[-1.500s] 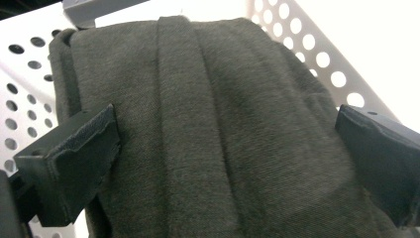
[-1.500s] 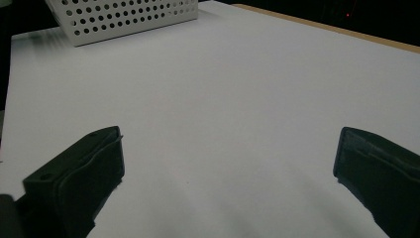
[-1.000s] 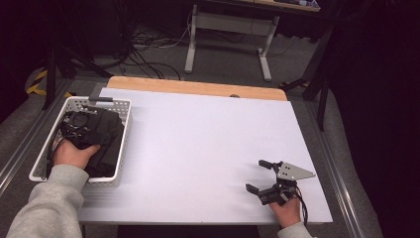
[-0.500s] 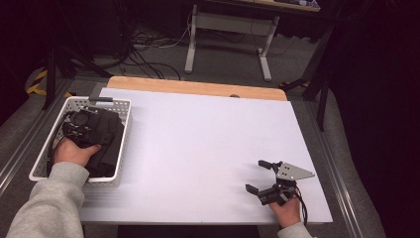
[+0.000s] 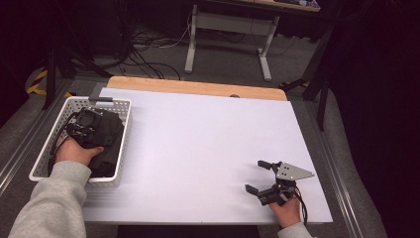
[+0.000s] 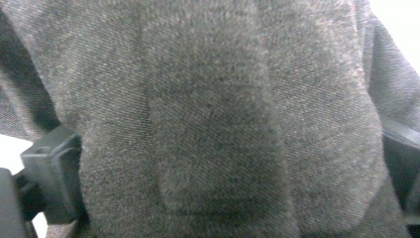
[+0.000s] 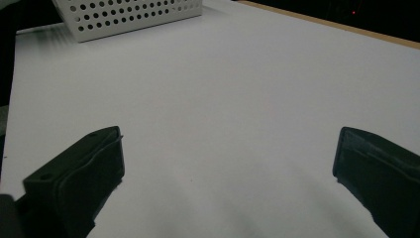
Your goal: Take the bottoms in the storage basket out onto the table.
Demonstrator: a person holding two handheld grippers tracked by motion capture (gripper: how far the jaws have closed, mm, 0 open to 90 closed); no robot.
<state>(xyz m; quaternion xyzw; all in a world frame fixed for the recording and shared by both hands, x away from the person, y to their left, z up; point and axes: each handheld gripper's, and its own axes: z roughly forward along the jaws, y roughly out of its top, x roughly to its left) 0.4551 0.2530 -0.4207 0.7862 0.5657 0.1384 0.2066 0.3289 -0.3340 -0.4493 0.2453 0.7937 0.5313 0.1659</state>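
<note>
Early stage: the left gripper (image 5: 85, 130), jaws just closing around the dark cloth (image 6: 213, 119), sits in the basket (image 5: 116, 106) at nine o'clock; nothing lifted out. The right gripper (image 7: 228, 178) rests wide apart at five o'clock on the table (image 5: 208, 144).

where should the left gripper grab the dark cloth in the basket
Probably from above, pinching a raised fold of the dark cloth: it lies bunched in the white basket, whose walls block the sides. The left gripper has been closing slightly, a fold already between its jaws.
</note>
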